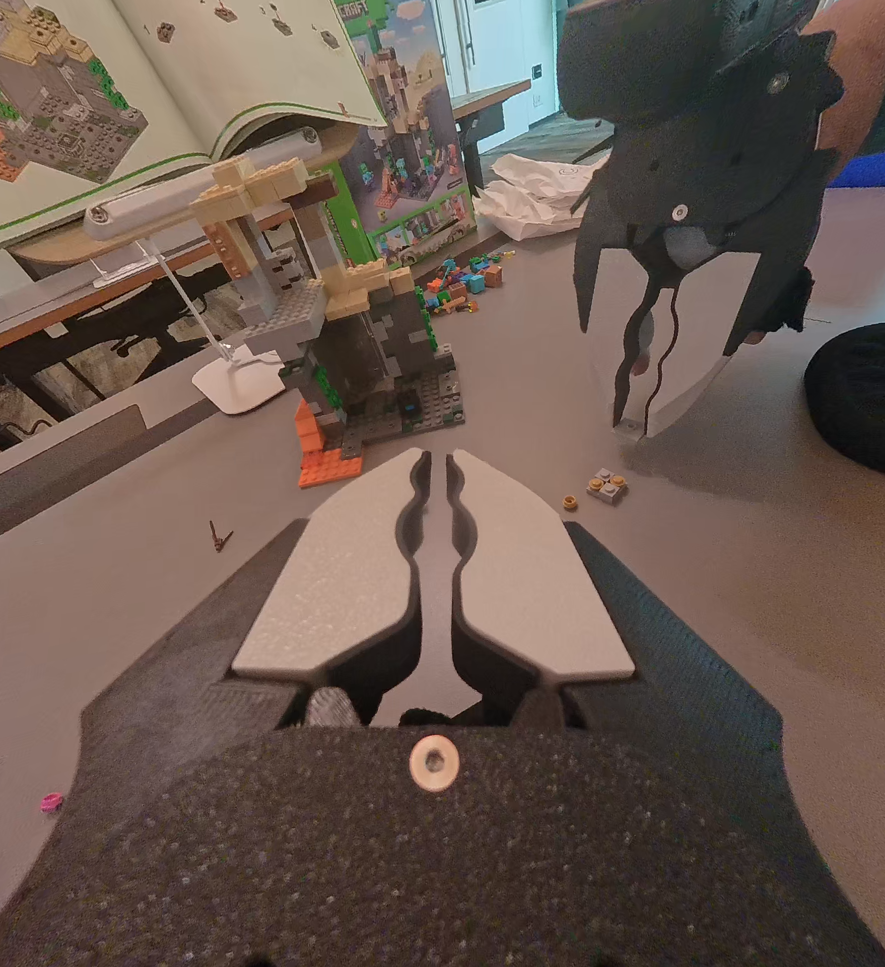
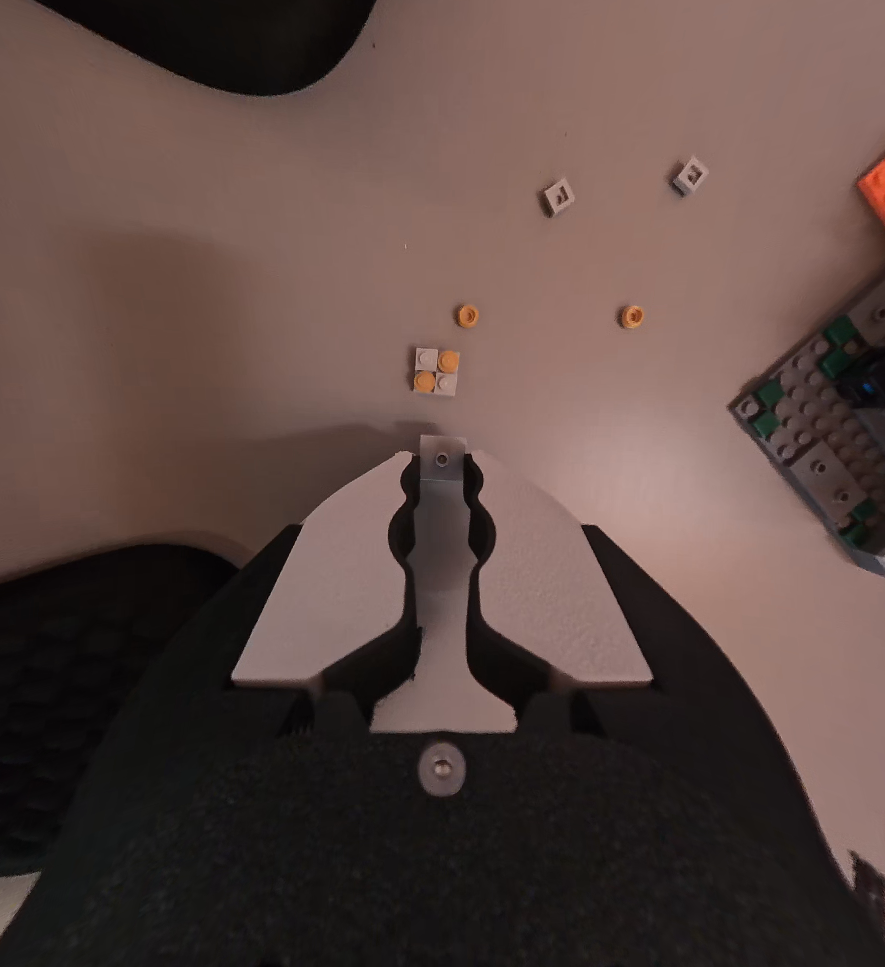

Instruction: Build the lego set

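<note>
The part-built Lego tower point(image 1: 356, 335) stands on grey and orange baseplates mid-table; its corner shows in the right wrist view point(image 2: 843, 434). My left gripper point(image 1: 438, 456) is low in front of it, fingers almost together with nothing between them. My right gripper point(image 2: 443, 454) is shut on a small grey plate point(image 2: 443, 460) and points down at the table; it also shows in the left wrist view point(image 1: 631, 425). Just ahead of it lies a grey 2x2 plate with two gold studs point(image 2: 436, 371), also in the left wrist view point(image 1: 606, 485).
Two loose gold studs point(image 2: 467, 316) point(image 2: 632, 316) and two small grey pieces point(image 2: 556, 196) point(image 2: 690, 175) lie beyond. A black cushion point(image 1: 869, 397) is on the right. An open instruction book point(image 1: 168, 89), the set box point(image 1: 409, 157), loose bricks point(image 1: 461, 285) and a white stand point(image 1: 241, 382) sit behind. The grippers' ends are close to 15 cm from one another.
</note>
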`<action>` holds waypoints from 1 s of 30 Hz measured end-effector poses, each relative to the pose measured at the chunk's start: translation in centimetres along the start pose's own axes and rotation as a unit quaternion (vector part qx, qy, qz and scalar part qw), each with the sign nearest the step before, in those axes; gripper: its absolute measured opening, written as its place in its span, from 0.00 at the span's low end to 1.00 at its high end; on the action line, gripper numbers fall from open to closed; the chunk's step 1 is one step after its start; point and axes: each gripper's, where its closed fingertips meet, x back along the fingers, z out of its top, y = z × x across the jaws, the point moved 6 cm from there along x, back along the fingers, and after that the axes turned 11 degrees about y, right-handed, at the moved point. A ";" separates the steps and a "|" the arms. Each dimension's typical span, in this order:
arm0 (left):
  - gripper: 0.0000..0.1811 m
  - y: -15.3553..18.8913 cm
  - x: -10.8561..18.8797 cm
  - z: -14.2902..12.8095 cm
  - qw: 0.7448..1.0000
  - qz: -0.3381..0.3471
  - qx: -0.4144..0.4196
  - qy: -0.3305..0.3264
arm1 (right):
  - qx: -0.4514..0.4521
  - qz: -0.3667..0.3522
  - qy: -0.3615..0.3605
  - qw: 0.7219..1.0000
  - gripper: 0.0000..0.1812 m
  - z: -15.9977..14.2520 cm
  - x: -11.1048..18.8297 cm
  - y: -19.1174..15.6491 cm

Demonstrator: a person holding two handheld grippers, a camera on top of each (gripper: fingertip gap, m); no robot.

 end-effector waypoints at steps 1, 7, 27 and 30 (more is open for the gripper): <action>0.03 0.0 0.0 0.0 1.000 0.000 0.000 0.000 | 0.002 0.001 -0.001 1.000 0.09 0.1 0.0 0.0; 0.03 0.0 0.0 0.0 1.000 -0.001 -0.001 -0.001 | 0.000 0.004 -0.004 1.000 0.09 -0.1 -0.4 0.0; 0.03 0.0 -0.1 -0.1 1.000 0.001 -0.004 -0.005 | -0.022 -0.023 -0.036 0.999 0.19 -2.3 1.6 1.2; 0.03 -0.1 -0.1 -0.2 1.000 0.003 0.001 -0.007 | -0.021 -0.035 0.032 0.999 0.19 -0.1 2.0 1.8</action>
